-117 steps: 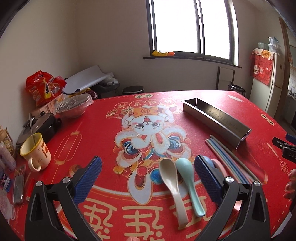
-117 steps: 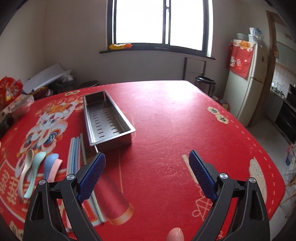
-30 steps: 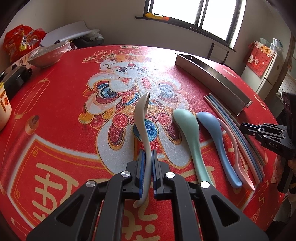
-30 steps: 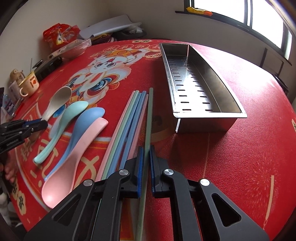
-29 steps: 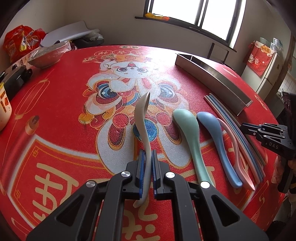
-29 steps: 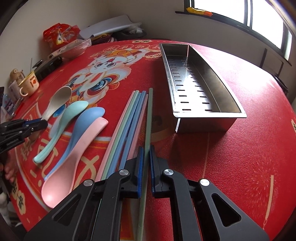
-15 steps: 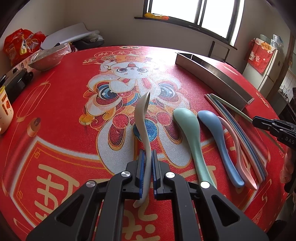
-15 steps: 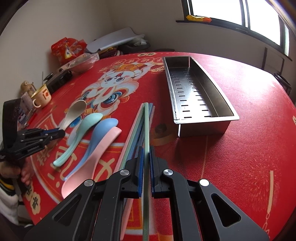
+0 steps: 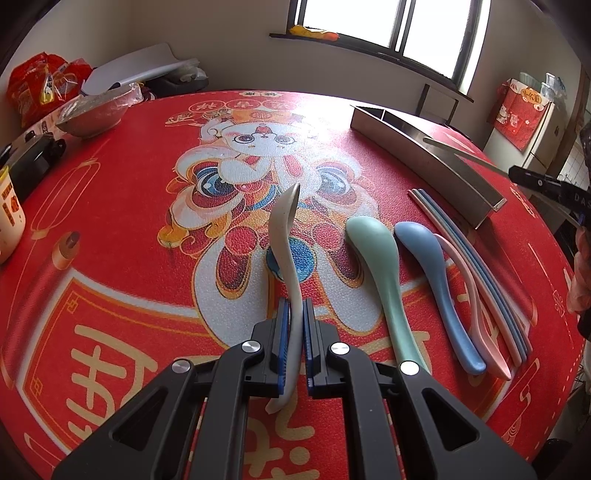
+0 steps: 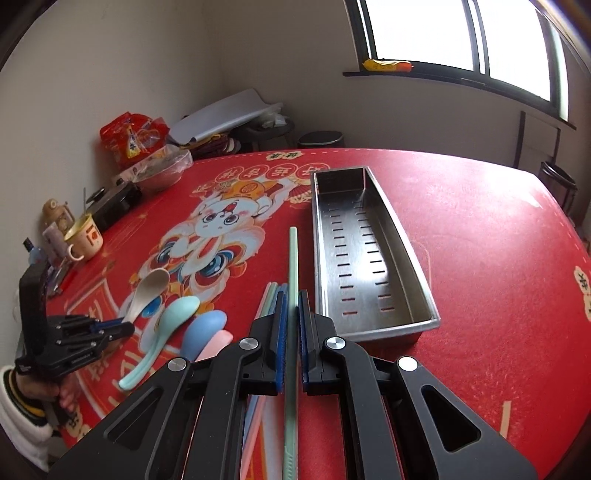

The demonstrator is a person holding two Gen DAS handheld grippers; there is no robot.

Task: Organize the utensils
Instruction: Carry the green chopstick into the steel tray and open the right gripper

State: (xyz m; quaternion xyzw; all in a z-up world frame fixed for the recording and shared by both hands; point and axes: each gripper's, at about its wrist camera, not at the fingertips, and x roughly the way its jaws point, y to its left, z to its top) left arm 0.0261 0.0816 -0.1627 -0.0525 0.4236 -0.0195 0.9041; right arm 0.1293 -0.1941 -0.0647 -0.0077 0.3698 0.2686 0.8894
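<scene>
Bright daylight from the blown-out window [image 9: 388, 29] glares on the red tablecloth [image 9: 325, 110], and fisheye edges bend and darken.

Worktop cover [image 9: 122, 206]: red, printed with a cartoon lion figure and gold characters.
Mug [image 10: 85, 236]: yellow, handled, near the left edge of the worktop.
Bowl [image 9: 94, 110]: covered with clear film, at the far left corner.
Snack bag [image 10: 129, 142]: red, against the wall behind the bowl.
Window [image 10: 461, 37]: bright, with an orange-yellow object [image 10: 386, 65] lying on its sill.
Refrigerator [image 9: 535, 129]: pale, with a red hanging on its side.
</scene>
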